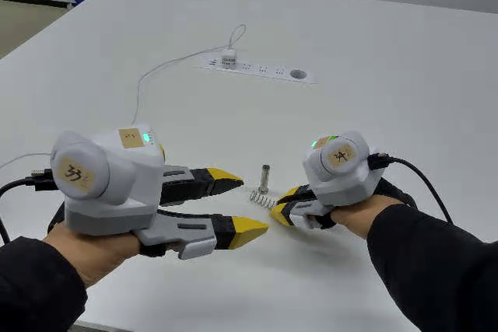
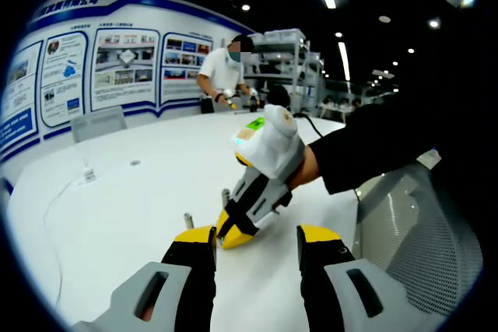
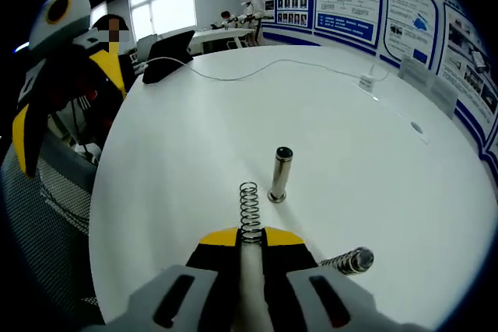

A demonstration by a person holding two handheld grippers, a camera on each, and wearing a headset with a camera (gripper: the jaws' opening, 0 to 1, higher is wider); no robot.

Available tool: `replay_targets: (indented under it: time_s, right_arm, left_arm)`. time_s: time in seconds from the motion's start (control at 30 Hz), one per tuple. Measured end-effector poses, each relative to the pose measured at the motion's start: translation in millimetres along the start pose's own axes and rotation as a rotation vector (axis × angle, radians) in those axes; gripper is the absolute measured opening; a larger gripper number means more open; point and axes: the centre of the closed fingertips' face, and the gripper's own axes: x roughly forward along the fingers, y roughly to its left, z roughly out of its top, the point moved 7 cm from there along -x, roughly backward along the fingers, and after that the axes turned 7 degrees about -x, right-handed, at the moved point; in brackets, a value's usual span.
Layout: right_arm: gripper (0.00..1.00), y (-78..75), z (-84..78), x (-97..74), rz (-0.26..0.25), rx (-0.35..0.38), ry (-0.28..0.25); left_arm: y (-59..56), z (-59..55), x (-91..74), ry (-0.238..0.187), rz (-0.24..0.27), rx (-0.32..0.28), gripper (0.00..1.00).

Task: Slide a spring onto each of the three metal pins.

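My right gripper [image 3: 250,237] is shut on one end of a small steel spring [image 3: 248,206]. The spring's free end reaches toward a metal pin [image 3: 278,174] that stands upright on the white table just beyond it. In the head view the spring [image 1: 261,198] lies low beside that pin [image 1: 264,179], with the right gripper [image 1: 282,211] on its right. A second pin [image 3: 348,260] wearing a spring lies on its side near the right jaw. My left gripper [image 1: 241,206] is open and holds nothing, left of the spring. Its jaws [image 2: 257,235] point at the right gripper [image 2: 233,232].
A white power strip [image 1: 257,68] with a plugged-in cable [image 1: 167,64] lies further back on the table [image 1: 389,60]. A mesh chair [image 2: 412,223] stands at the table's near edge. A person [image 2: 222,75] works at a far bench.
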Motion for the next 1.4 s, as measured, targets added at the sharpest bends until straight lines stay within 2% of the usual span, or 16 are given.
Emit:
replay_targets:
  time_s: [0.17, 0.27, 0.47, 0.6, 0.73, 0.87, 1.07, 1.2, 1.27, 1.4]
  right_arm:
    - [0.11, 9.8, 4.7, -16.1, 0.024, -0.069, 0.023]
    - [0.11, 16.0, 8.6, -28.0, 0.05, -0.089, 0.022]
    - [0.11, 33.8, 9.9, -53.6, 0.141, -0.17, 0.073]
    - [0.11, 46.5, 13.2, -66.6, 0.199, -0.222, 0.096]
    - [0.11, 56.8, 21.0, -78.6, 0.234, -0.271, 0.109]
    - [0.11, 63.5, 27.4, -85.0, 0.258, -0.31, 0.126]
    - [0.11, 72.8, 32.6, -86.3, 0.281, -0.354, 0.151]
    - [0.11, 76.2, 37.9, -88.9, 0.288, -0.364, 0.145]
    - [0.11, 75.9, 42.1, -91.7, 0.282, -0.367, 0.127]
    - [0.11, 75.4, 58.7, -100.9, 0.278, -0.342, 0.041]
  left_arm:
    - [1.9, -4.7, 3.1, 0.021, -0.003, 0.007, 0.42]
    - [3.5, -9.4, 5.5, 0.054, -0.003, 0.031, 0.42]
    - [2.8, -18.5, 10.3, 0.116, -0.017, 0.091, 0.39]
    - [-0.5, -20.6, 13.4, 0.136, -0.057, 0.119, 0.32]
    - [-8.5, -27.0, 18.7, 0.201, -0.112, 0.191, 0.26]
    - [-14.9, -33.3, 23.2, 0.258, -0.131, 0.255, 0.25]
    - [-22.9, -32.8, 27.4, 0.264, -0.153, 0.303, 0.21]
    - [-21.5, -32.0, 27.0, 0.267, -0.153, 0.325, 0.13]
    - [-20.6, -31.9, 26.0, 0.266, -0.151, 0.323, 0.12]
    - [-19.9, -30.4, 24.9, 0.25, -0.148, 0.314, 0.11]
